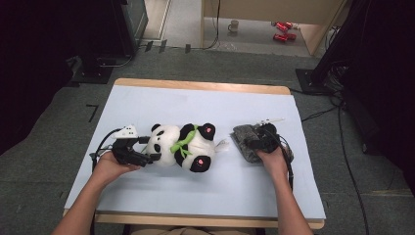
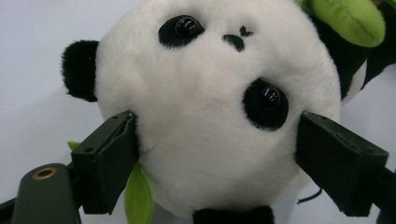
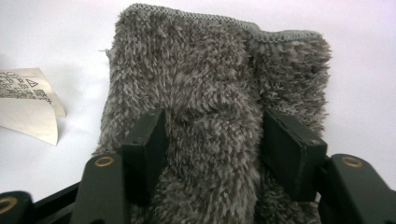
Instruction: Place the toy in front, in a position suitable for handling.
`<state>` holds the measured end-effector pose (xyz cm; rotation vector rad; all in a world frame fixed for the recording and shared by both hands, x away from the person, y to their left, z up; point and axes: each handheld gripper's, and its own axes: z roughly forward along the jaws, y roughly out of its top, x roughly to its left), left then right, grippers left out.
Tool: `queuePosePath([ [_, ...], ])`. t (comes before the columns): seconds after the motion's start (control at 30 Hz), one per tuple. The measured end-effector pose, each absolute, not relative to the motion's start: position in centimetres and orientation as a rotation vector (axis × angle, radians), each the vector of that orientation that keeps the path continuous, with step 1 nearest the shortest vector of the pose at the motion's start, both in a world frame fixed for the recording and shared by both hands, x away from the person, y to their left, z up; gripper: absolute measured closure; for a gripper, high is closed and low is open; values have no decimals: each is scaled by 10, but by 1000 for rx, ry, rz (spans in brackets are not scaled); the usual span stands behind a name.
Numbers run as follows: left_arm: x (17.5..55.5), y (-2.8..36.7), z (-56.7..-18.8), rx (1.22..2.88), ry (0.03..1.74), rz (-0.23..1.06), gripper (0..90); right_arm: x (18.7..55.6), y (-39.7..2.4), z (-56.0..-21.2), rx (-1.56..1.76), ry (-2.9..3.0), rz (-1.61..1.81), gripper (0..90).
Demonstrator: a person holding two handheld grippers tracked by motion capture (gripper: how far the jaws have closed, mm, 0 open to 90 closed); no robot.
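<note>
A: What's lying on the white-covered wooden tabletop (image 1: pixel 147 103)?

B: A black-and-white plush panda toy with a green leaf collar (image 1: pixel 183 146) is lying on its back near the middle, head pointing to the person's left. A grey fuzzy folded cloth with a knit edge (image 1: pixel 247 142) is sitting just to its right, apart from it.

A: Left tool?

B: The left tool (image 1: pixel 149 157) is reaching in from the left, with the left hand (image 1: pixel 110 169) gripping it. In the left gripper view the left tool (image 2: pixel 215 158) is pinching the panda's white head (image 2: pixel 210 116), one black jaw pressing each side, and the plush is bulging between them. A green leaf (image 2: pixel 137 198) is poking out by one jaw.

A: Right tool?

B: The right tool (image 1: pixel 257 142) is sitting on the grey cloth, with the right hand (image 1: pixel 273 161) behind it. In the right gripper view the right tool (image 3: pixel 212 144) is pinching a raised fold of the grey cloth (image 3: pixel 215 93), and the pile is pushing up between both jaws.

A: Anything else near it?

B: A white printed care tag (image 3: pixel 28 105) is lying flat on the white surface beside the cloth; in the high view the same white tag (image 1: pixel 222 144) is showing between the panda and the cloth.

A: Off the tabletop?

B: On the floor at the far end, a white mug (image 1: pixel 234 25) and some red things (image 1: pixel 282 30) are sitting; too small to tell what the red ones are.
</note>
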<state>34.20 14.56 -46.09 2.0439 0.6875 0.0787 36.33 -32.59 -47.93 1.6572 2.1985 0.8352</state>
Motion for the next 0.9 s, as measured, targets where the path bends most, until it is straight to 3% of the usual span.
queuePosePath([
  [0.07, 341, 144, -462, 2036, 691, 81, 182, 363, -327, -480, 1650, 2195, 844, 461],
  [0.13, 339, 142, -461, 2039, 699, 90, 227, 362, -328, -480, 1651, 2195, 857, 560],
  [0.17, 339, 142, -461, 2039, 699, 90, 234, 362, -328, -480, 1651, 2195, 857, 560],
  [0.2, 339, 142, -461, 2040, 703, 92, 234, 362, -328, -480, 1656, 2199, 868, 610],
  [0.23, 339, 141, -460, 2034, 715, 91, 256, 362, -329, -479, 1684, 2217, 893, 740],
  [0.27, 339, 141, -460, 2032, 724, 91, 264, 362, -329, -479, 1690, 2224, 911, 756],
  [0.57, 338, 140, -461, 2004, 748, 88, 323, 359, -332, -463, 1757, 2191, 965, 799],
  [0.9, 339, 143, -460, 2020, 743, 79, 293, 364, -313, -420, 1680, 2219, 980, 798],
])
